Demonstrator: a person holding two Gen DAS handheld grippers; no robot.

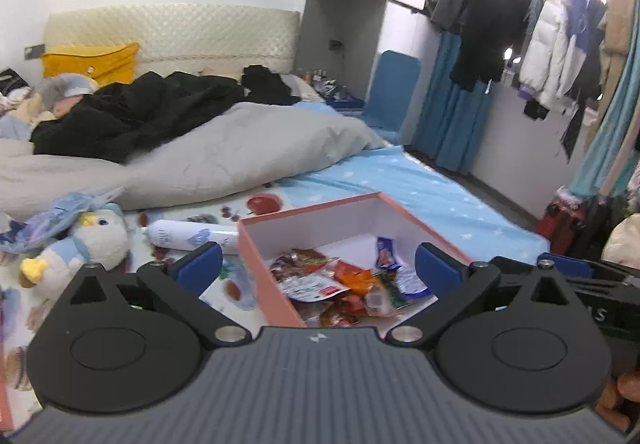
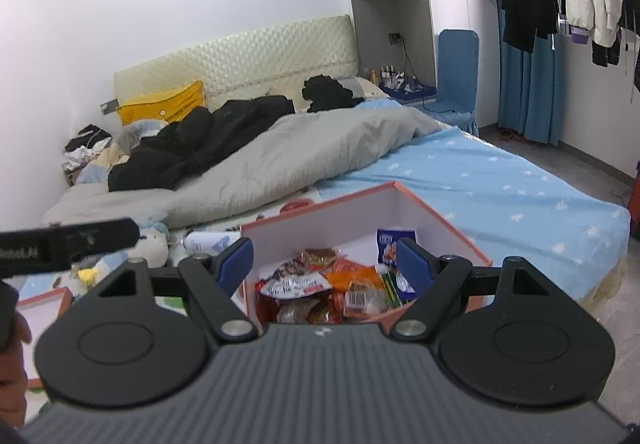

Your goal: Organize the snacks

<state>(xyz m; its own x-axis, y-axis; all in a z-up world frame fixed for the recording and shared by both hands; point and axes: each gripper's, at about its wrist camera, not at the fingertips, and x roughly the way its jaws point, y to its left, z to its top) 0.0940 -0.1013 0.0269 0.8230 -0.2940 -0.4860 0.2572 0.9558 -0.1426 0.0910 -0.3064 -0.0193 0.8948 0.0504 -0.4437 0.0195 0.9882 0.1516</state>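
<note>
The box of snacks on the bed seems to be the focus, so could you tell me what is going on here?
A person holds a gripper in each hand over a bed. Both the left gripper and the right gripper have their jaws open and empty, aimed at an open pink box with a heap of snack packets inside. Nothing is gripped. A white bottle and a plush toy lie beside the box.

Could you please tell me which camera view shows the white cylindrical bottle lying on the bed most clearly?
The left wrist view: the white cylindrical bottle lies nearly whole beside the pink cardboard box, only its right end hidden. The right wrist view shows just a short piece behind the right gripper finger.
</note>
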